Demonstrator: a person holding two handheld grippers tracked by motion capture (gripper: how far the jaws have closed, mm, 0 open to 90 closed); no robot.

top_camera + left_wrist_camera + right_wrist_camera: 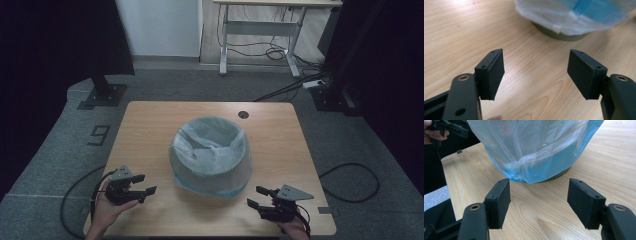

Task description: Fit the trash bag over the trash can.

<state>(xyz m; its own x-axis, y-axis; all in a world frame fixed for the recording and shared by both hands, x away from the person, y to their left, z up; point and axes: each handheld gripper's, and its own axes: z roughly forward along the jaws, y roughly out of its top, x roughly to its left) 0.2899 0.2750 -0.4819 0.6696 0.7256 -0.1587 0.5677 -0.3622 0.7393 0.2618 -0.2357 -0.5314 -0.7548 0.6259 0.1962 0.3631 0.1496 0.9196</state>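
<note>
A: Near edge first. Left hand-held gripper (146,184), black with a grey three-cornered plate, sits low over the near-left part of the light wooden bench (150,125). State?

B: Jaws spread wide, nothing between them, just bare wood grain in the left gripper view (536,72). The person's left hand (107,210) wraps it from below, cable trailing off the bench edge.

A: Right one?

B: Right hand-held gripper (258,196), same build, near-right corner, jaws also spread, empty (539,202). Right hand (295,227) barely shows at the bottom edge. Both grippers point inward toward the middle.

A: And the thing they face?

B: Round dark-green bin lined with a translucent pale-blue plastic bag (211,155), standing upright at the centre of the bench, between the two grippers and a bit beyond them. Bag is folded over the rim and drapes down the outside nearly to the bench; green base peeks out under it (564,36). Neither gripper touches it; the right one is near the bag's lower hem (534,157).

A: Further back?

B: Small round dark cable hole (243,114) near the bench's far edge. Beyond that, grey carpet floor (200,85), a white-legged desk (260,30) with loose cables under it.
</note>
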